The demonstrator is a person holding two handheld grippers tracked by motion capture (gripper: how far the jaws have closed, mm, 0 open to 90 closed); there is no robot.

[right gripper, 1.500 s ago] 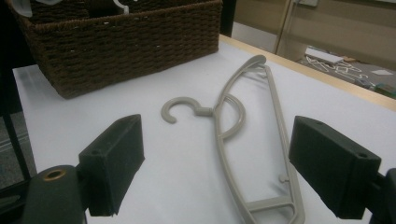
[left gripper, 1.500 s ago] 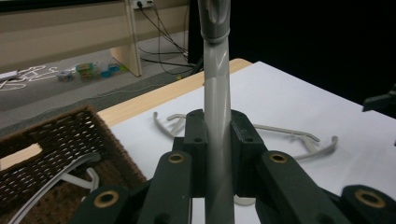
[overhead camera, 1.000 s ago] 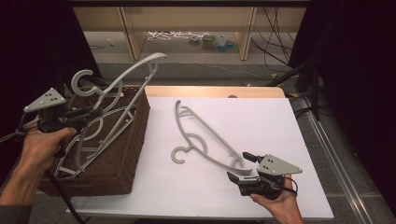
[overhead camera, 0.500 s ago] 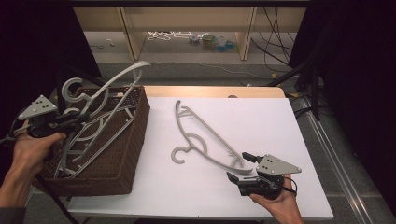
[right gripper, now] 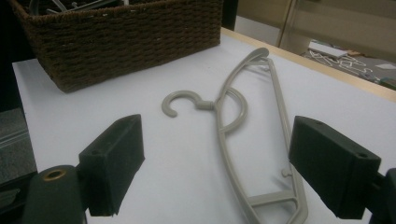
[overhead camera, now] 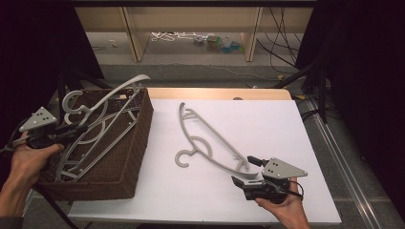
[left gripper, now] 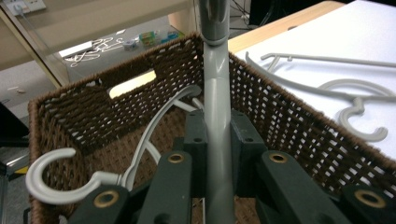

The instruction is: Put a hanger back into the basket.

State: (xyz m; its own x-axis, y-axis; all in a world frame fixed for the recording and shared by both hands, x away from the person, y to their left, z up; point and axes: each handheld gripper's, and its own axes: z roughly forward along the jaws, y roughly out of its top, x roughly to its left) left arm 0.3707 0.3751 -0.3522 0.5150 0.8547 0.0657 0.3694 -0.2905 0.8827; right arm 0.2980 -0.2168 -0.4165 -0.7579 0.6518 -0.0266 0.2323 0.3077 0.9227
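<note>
My left gripper is shut on the bar of a grey plastic hanger. This hanger is tilted over the brown wicker basket, its far end sticking out past the rim. More grey hangers lie inside the basket, and one hook curls up close to my jaws. Another grey hanger lies flat on the white tabletop. My right gripper is open at this hanger's near end, low over the table, with the jaws wide apart.
The white tabletop has bare room right of the flat hanger. A wooden strip runs along the far edge. Beyond it stand a low shelf with small clutter and cables on the floor.
My left gripper has drawn back to the left and down, lowering the held hanger closer to the basket. The right gripper and the flat hanger have stayed put.
</note>
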